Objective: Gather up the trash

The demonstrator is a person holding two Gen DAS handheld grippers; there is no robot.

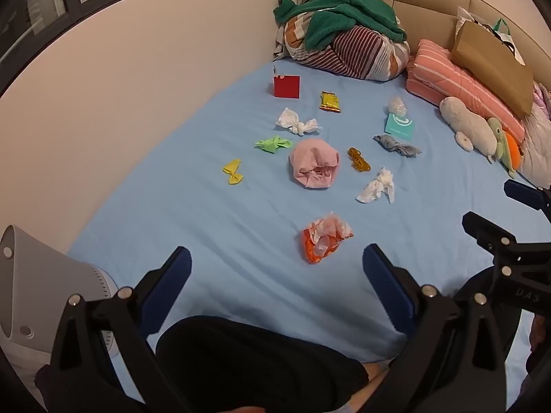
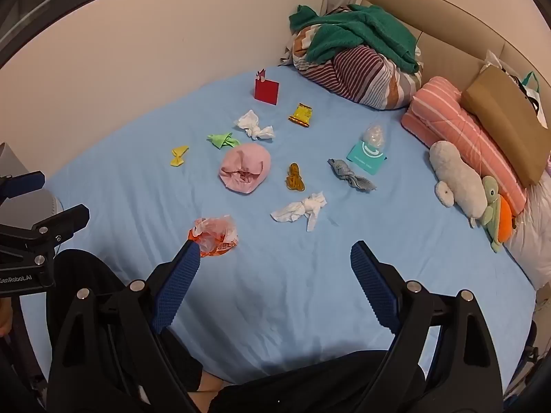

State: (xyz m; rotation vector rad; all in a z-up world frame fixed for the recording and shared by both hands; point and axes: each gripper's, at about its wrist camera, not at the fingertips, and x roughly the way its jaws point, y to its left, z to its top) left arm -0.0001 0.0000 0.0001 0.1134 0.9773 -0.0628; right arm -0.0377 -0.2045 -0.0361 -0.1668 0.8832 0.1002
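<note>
Trash lies scattered on a blue bed sheet [image 1: 206, 227]. An orange and white crumpled wrapper [image 1: 325, 237] lies nearest, just beyond my open, empty left gripper [image 1: 275, 261]; it also shows in the right wrist view [image 2: 215, 235] by my left fingertip. My right gripper [image 2: 275, 254] is open and empty. Two white tissues [image 1: 298, 124] [image 1: 377, 186], a yellow snack packet [image 1: 330, 101], a brown wrapper [image 1: 358, 160], green [image 1: 273, 144] and yellow [image 1: 232, 171] paper scraps, a clear plastic wad [image 1: 397, 105] and a red card [image 1: 286, 86] lie farther off.
A pink cloth [image 1: 315, 167], a grey sock [image 1: 397, 146] and a teal card [image 1: 399, 125] lie among the trash. A bedding pile [image 1: 344, 41], pink pillow [image 1: 461, 86], brown bag [image 1: 492, 55] and plush toys [image 1: 471, 127] line the headboard. A white appliance [image 1: 38, 275] stands at left.
</note>
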